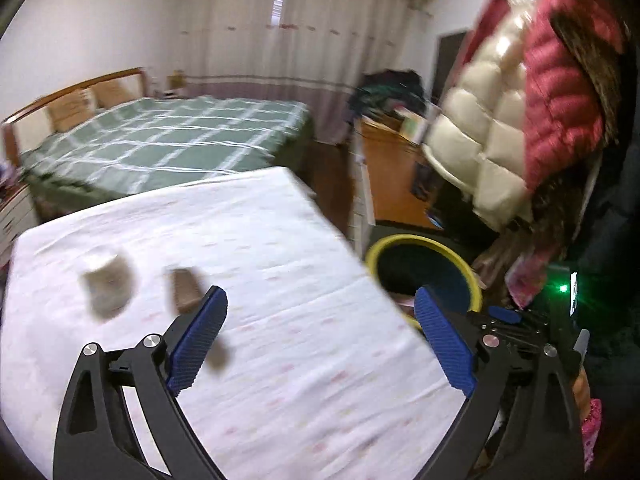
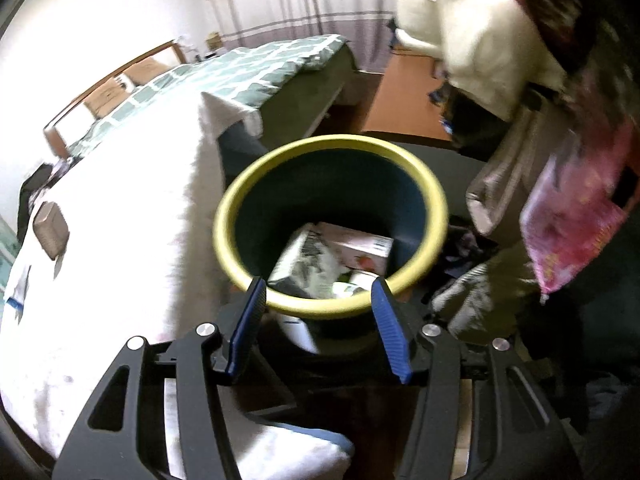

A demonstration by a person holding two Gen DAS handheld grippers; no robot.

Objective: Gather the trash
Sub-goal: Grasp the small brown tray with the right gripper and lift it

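- Left wrist view: left claw point(image 1: 320, 340) hangs over the white-covered desk point(image 1: 280, 380), jaws spread wide with nothing between them
- Three blurred brownish scraps lie on the desk: a crumpled grey-brown scrap point(image 1: 107, 288) far from the bin, a brown scrap point(image 1: 183, 290) just beside the claw's far-side finger, and a dark scrap point(image 1: 219, 354) partly hidden behind that finger
- Yellow-rimmed bin point(image 1: 424, 272) stands off the desk's edge, with hanging padded jackets point(image 1: 520, 112) above it
- Right wrist view: right claw point(image 2: 318, 320) hovers over the bin point(image 2: 332, 224), jaws well apart and holding nothing
- Inside the bin lie a cardboard box point(image 2: 360, 246) and crumpled printed wrapping point(image 2: 308, 264)
- One brown packet point(image 2: 50, 230) rests on the desk point(image 2: 120, 240), well apart from the bin
- Green checked bed point(image 2: 248, 68) lies beyond the bin
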